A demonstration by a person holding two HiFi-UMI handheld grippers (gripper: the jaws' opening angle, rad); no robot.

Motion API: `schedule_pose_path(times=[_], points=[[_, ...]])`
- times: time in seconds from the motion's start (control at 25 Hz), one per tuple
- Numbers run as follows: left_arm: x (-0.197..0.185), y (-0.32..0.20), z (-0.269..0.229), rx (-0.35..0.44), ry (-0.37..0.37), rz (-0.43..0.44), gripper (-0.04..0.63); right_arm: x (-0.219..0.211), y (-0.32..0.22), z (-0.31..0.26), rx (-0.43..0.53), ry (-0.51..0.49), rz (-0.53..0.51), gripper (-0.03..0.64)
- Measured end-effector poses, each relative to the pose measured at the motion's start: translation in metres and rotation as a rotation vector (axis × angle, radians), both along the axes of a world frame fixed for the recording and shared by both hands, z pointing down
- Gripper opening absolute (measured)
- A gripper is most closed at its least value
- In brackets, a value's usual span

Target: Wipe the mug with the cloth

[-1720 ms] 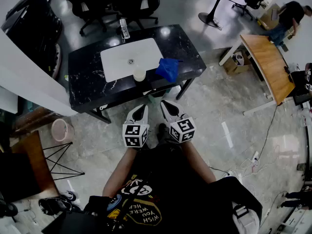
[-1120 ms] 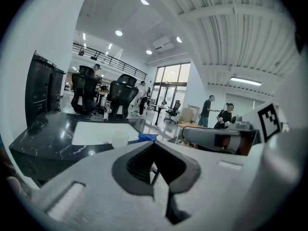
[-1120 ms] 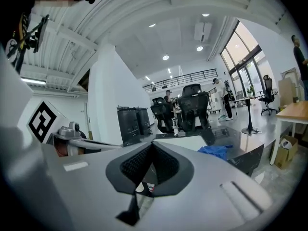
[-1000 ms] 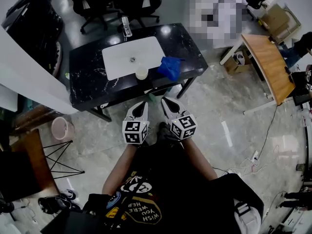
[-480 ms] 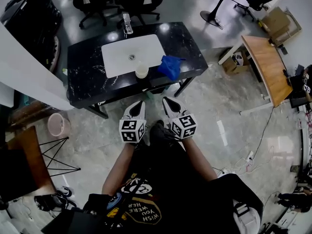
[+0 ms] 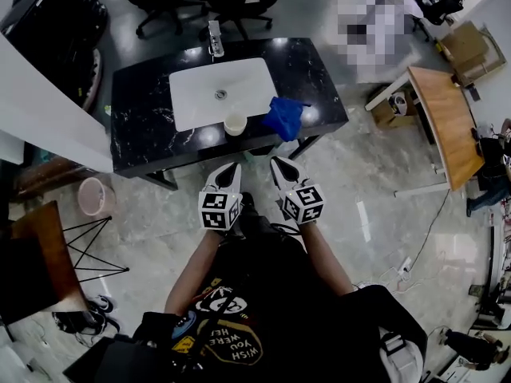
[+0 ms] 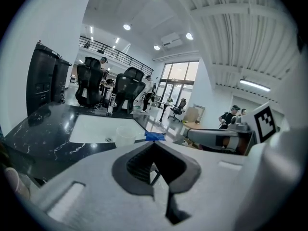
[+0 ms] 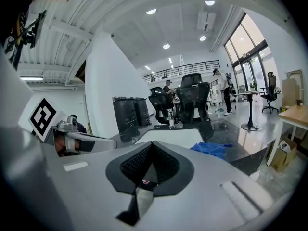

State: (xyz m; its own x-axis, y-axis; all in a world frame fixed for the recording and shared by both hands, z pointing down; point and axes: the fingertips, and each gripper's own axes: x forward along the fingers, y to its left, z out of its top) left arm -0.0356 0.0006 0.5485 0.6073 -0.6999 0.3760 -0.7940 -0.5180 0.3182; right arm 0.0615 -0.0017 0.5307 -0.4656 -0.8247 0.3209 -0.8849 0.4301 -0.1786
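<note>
Progress: nil so far, by my reading. The mug [image 6: 234, 124] stands upright on the black counter [image 6: 144, 134], at the front edge of the white sink [image 6: 200, 94]. The blue cloth [image 6: 284, 116] lies bunched near it to the right, and the 2 look apart.

Neither is touched. The left gripper [image 6: 233, 168] and right gripper [image 6: 275, 164] hang side by side over the floor, short of the counter's front edge and aimed at it. Each gripper view shows its jaws pressed together w/ nothing between them.

Left to do, I'd say, is everything: reach in, take the cloth in 1 gripper, prob. steady the mug w/ the other, then wipe.

Writing: the person's shirt [image 6: 231, 349] has a print, upside down in the head view, reading approx. "WISH YOU WERE HE…", the rest cut off. The marker cubes carry only black-and-white squares. No label can be made out on the mug or cloth.
</note>
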Motion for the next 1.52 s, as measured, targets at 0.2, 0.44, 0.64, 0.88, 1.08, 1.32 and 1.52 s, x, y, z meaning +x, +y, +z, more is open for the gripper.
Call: schedule_pose_path(times=[0.2,0.44,0.64,0.88,1.08,1.32,1.52], points=[[0.01,-0.039,-0.001,0.008,-0.024,-0.001,0.003,0.015,-0.036,0.007,-0.002,-0.001,-0.038,0.003],[0.027,-0.082,0.007,0.028,-0.025,0.013,0.003,0.045,-0.076,0.044,-0.072,0.023,-0.111,0.007],[0.02,-0.105,0.015,0.017,-0.027,-0.058,0.003,0.066,-0.112,0.074,-0.114,0.063,-0.174,0.085],[0.003,-0.12,0.026,-0.014,-0.057,-0.135,0.003,0.09,-0.173,0.116,-0.183,0.176,-0.146,0.239],[-0.005,-0.129,0.037,-0.048,-0.056,-0.152,0.003,0.097,-0.197,0.159,-0.329,0.24,-0.143,0.377],[-0.014,-0.138,0.045,-0.06,-0.058,-0.152,0.003,0.084,-0.188,0.178,-0.358,0.293,-0.213,0.217],[-0.025,-0.154,0.051,-0.066,-0.066,-0.142,0.003,0.043,-0.169,0.159,-0.344,0.167,-0.33,0.144]])
